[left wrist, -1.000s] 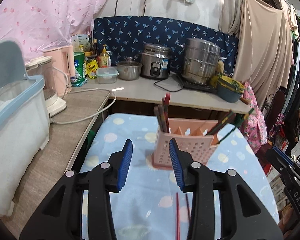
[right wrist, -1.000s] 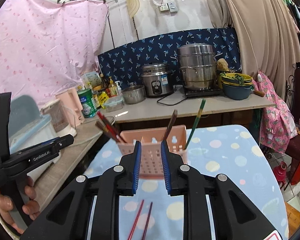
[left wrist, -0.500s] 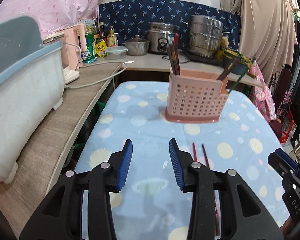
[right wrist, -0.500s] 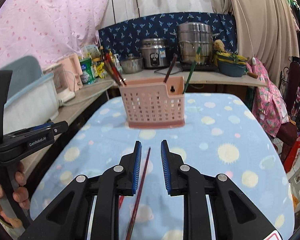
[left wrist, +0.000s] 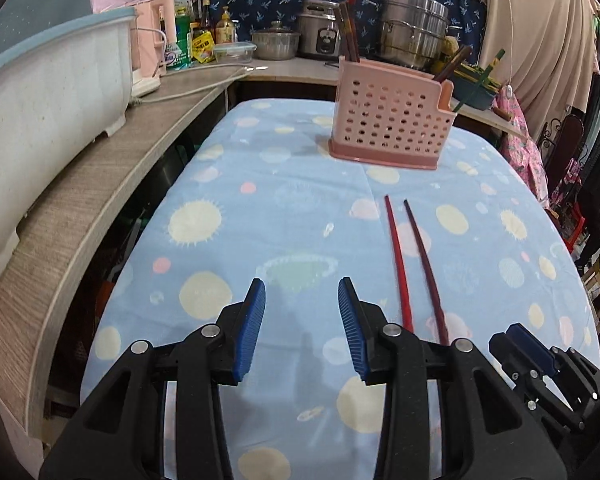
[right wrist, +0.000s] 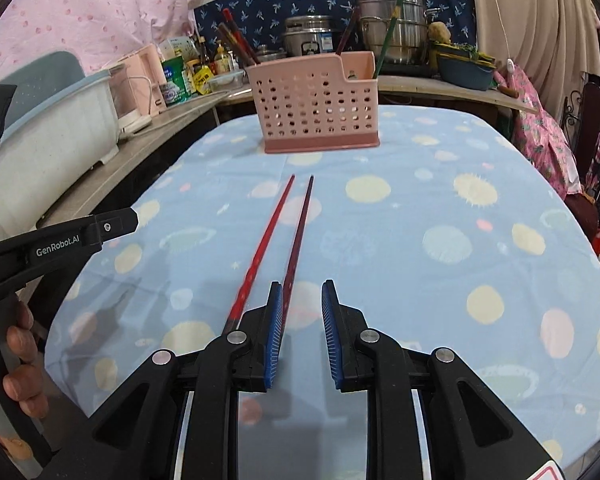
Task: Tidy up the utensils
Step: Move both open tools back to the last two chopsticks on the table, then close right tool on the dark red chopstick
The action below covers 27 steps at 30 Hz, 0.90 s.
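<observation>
Two chopsticks [right wrist: 288, 232] lie side by side on the table [right wrist: 440, 208], before the utensil basket [right wrist: 316, 100] (holding more chopsticks).

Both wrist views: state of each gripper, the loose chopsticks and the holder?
left gripper: open, empty, above the cloth.
right gripper: open, empty, dark chopstick runs beside its left pad.
red chopstick: flat on the cloth, loose.
dark chopstick: flat on the cloth beside the red one.
pink holder: upright, chopsticks standing in both end compartments.
</observation>
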Available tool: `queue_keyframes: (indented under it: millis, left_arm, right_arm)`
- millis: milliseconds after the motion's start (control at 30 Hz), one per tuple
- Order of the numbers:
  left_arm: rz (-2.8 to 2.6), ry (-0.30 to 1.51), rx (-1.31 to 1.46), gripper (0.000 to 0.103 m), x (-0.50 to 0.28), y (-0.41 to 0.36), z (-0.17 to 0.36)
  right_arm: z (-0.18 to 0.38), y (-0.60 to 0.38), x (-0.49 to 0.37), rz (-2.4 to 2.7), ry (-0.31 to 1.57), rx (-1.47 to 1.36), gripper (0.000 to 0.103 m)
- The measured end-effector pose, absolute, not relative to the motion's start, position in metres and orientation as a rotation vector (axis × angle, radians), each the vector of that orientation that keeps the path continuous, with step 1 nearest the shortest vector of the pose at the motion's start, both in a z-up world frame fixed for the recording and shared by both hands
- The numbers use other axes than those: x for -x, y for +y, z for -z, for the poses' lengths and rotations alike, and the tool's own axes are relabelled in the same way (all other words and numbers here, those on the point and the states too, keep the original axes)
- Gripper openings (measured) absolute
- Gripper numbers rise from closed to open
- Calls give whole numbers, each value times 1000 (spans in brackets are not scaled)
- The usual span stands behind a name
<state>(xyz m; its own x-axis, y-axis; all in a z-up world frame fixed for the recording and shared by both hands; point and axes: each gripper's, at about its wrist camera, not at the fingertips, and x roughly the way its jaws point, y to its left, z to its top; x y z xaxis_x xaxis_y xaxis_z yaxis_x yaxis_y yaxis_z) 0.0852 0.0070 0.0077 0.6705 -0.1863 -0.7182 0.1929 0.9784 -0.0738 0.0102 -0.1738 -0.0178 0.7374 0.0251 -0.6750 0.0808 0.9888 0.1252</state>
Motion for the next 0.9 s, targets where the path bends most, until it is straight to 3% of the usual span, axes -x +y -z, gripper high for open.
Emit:
queue_keyframes:
  millis: [700, 900]
  left_arm:
    - [214, 888, -10, 36, -71, 13, 26]
    - [217, 894, -16, 36, -69, 11, 29]
  right_arm:
    - [54, -152, -9, -1, 821, -148, 20]
    - [57, -152, -10, 11, 818, -136, 14]
